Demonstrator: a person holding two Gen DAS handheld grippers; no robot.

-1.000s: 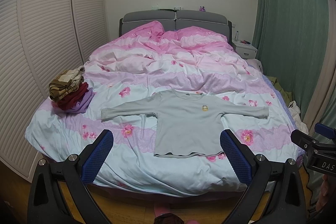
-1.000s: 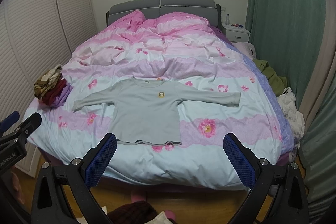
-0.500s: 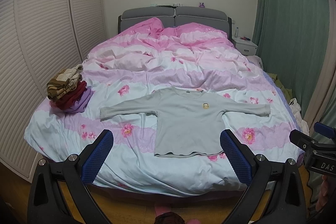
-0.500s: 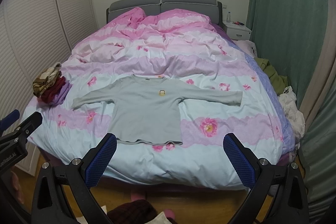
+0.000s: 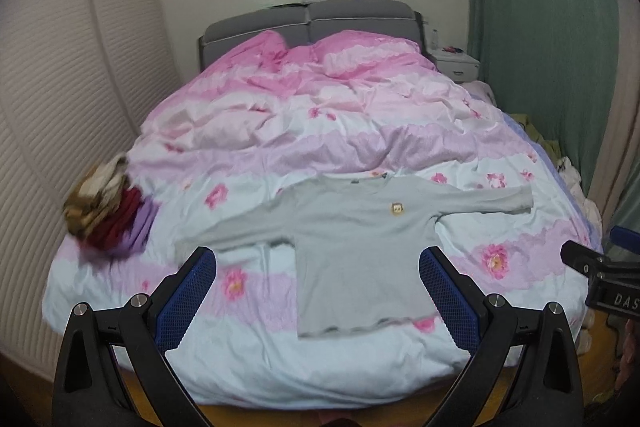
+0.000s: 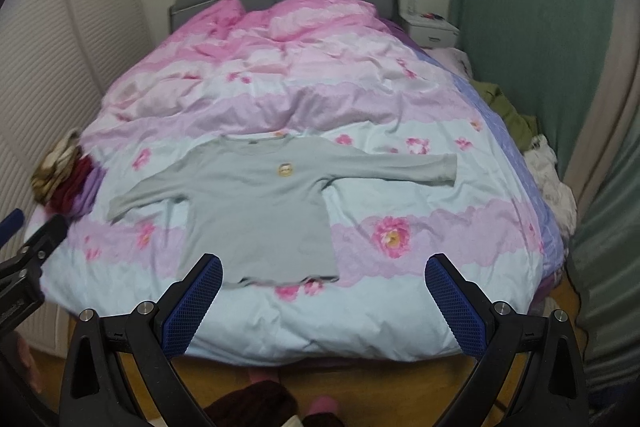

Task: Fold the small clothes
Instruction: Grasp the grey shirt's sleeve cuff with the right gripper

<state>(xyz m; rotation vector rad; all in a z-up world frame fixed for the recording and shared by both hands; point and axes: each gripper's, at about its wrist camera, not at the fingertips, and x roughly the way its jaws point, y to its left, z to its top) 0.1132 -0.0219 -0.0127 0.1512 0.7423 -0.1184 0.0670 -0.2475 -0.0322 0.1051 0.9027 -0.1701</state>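
A small grey long-sleeved shirt (image 5: pixel 356 243) lies flat on the bed, front up, sleeves spread to both sides; it also shows in the right wrist view (image 6: pixel 264 203). My left gripper (image 5: pixel 318 291) is open and empty, held above the foot of the bed in front of the shirt's hem. My right gripper (image 6: pixel 324 301) is open and empty, near the bed's front edge, right of the shirt's hem. Neither touches the shirt.
A stack of folded clothes (image 5: pixel 106 209) sits at the bed's left edge. The pink and blue floral duvet (image 5: pixel 360 131) covers the bed. A louvred wardrobe (image 5: pixel 52 99) stands left, a green curtain (image 5: pixel 540 27) and loose clothes (image 6: pixel 548 183) right.
Both grippers have moved forward and closer to the bed; the shirt looks larger in both views. Both stay open.
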